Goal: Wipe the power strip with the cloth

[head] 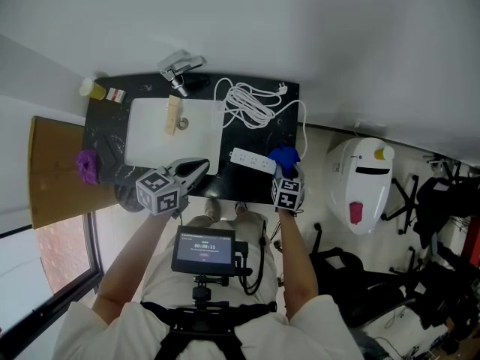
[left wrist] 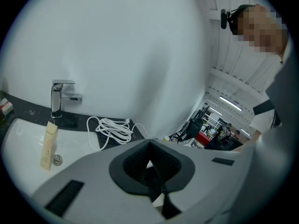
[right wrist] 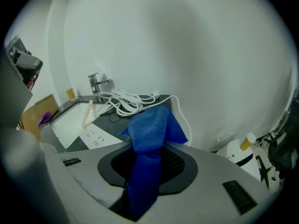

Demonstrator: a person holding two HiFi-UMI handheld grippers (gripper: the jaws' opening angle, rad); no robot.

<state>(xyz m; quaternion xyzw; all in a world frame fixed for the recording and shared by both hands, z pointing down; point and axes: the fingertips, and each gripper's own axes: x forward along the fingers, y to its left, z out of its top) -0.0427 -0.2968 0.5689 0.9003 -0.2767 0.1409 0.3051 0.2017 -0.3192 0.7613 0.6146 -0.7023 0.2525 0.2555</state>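
Note:
A white power strip point(head: 253, 160) lies on the black counter point(head: 259, 137) just right of the sink, and its white cable point(head: 247, 103) is coiled behind it. My right gripper point(head: 287, 172) is shut on a blue cloth point(head: 284, 156), which hangs bunched at the strip's right end. In the right gripper view the cloth point(right wrist: 152, 129) sticks up between the jaws, with the power strip point(right wrist: 96, 135) to its lower left. My left gripper point(head: 196, 168) hovers at the sink's front edge, left of the strip. It is shut, with nothing held point(left wrist: 149, 143).
A white sink point(head: 150, 137) holds a cream tube point(head: 173, 115); behind it stands a faucet point(head: 178, 70). A yellow bottle point(head: 92, 88) stands at the back left. A wooden board point(head: 52, 171) and a purple object point(head: 88, 165) are at left. A white appliance point(head: 364, 182) stands on the floor at right.

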